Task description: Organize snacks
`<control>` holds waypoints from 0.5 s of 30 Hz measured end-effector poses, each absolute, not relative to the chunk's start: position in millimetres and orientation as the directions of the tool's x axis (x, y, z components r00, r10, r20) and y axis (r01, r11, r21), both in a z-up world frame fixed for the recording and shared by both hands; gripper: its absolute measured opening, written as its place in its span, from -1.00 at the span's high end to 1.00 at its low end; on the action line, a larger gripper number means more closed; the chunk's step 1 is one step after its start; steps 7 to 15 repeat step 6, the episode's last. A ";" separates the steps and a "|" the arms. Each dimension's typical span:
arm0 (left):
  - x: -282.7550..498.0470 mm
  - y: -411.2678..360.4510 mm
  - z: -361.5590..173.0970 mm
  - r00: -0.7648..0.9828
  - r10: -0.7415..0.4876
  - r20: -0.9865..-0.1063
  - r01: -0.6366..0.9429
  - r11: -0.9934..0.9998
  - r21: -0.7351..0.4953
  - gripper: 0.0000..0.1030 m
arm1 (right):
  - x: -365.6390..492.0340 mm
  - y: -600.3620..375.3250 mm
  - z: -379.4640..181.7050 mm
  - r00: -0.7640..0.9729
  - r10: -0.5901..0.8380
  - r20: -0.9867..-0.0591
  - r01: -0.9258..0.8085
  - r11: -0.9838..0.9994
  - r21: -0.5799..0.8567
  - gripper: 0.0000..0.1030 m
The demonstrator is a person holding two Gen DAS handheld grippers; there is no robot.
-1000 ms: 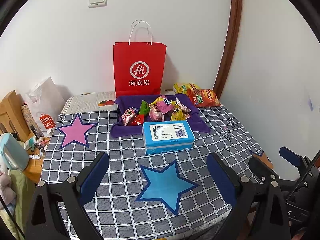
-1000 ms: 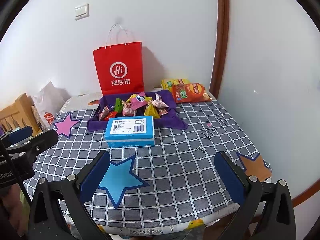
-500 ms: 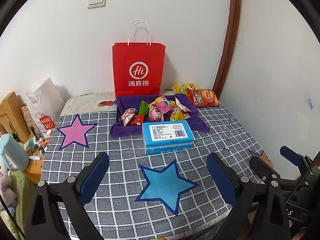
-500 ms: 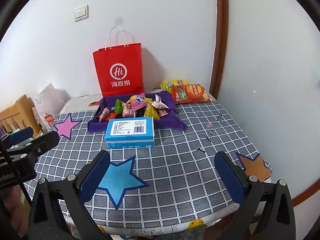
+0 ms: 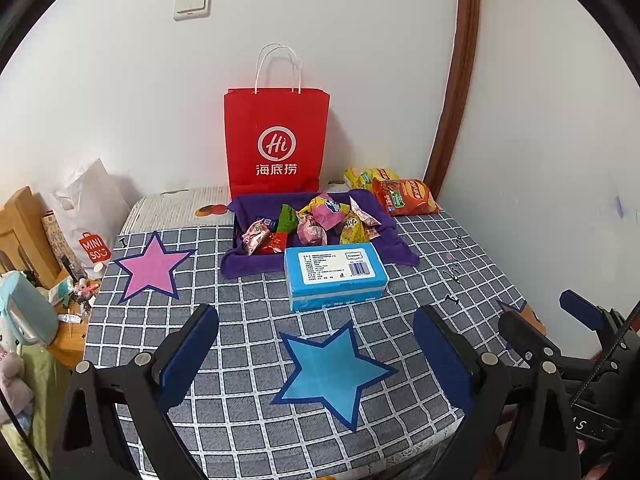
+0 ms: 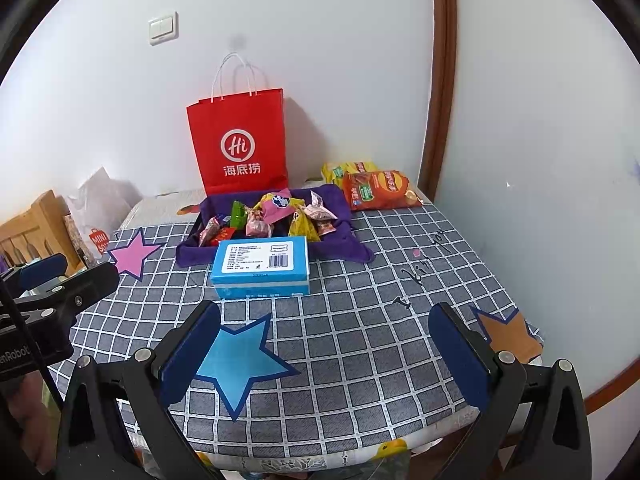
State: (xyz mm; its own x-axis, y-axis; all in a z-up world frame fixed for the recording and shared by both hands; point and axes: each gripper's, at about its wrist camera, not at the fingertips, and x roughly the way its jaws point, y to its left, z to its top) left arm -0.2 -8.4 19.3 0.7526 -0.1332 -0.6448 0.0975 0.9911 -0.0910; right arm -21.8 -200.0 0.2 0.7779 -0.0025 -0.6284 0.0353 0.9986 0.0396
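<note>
Left wrist view: snacks point(image 5: 316, 224) lie well beyond both spread jaws.

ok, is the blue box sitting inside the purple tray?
No, the blue box rests on the checked tablecloth just in front of the purple tray, not in it.

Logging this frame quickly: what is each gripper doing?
Left gripper: open, holding nothing.
Right gripper: open, holding nothing.
</note>
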 end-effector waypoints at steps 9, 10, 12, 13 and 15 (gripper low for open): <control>3.0 -6.0 18.5 0.750 -0.127 -0.649 0.091 0.992 -0.089 -0.91 | -20.4 -198.1 -0.2 0.780 0.005 -0.626 0.031 0.998 0.046 -0.99; 3.0 -6.0 18.5 0.750 -0.127 -0.649 0.091 0.992 -0.089 -0.91 | -20.4 -198.1 -0.2 0.780 0.005 -0.626 0.031 0.998 0.046 -0.99; 3.0 -6.0 18.5 0.750 -0.127 -0.649 0.091 0.992 -0.089 -0.91 | -20.4 -198.1 -0.2 0.780 0.005 -0.626 0.031 0.998 0.046 -0.99; 3.0 -6.0 18.5 0.750 -0.127 -0.649 0.091 0.992 -0.089 -0.91 | -20.4 -198.1 -0.2 0.780 0.005 -0.626 0.031 0.998 0.046 -0.99; 3.0 -6.0 18.5 0.750 -0.127 -0.649 0.091 0.992 -0.089 -0.91 | -20.4 -198.1 -0.2 0.780 0.005 -0.626 0.031 0.998 0.046 -0.99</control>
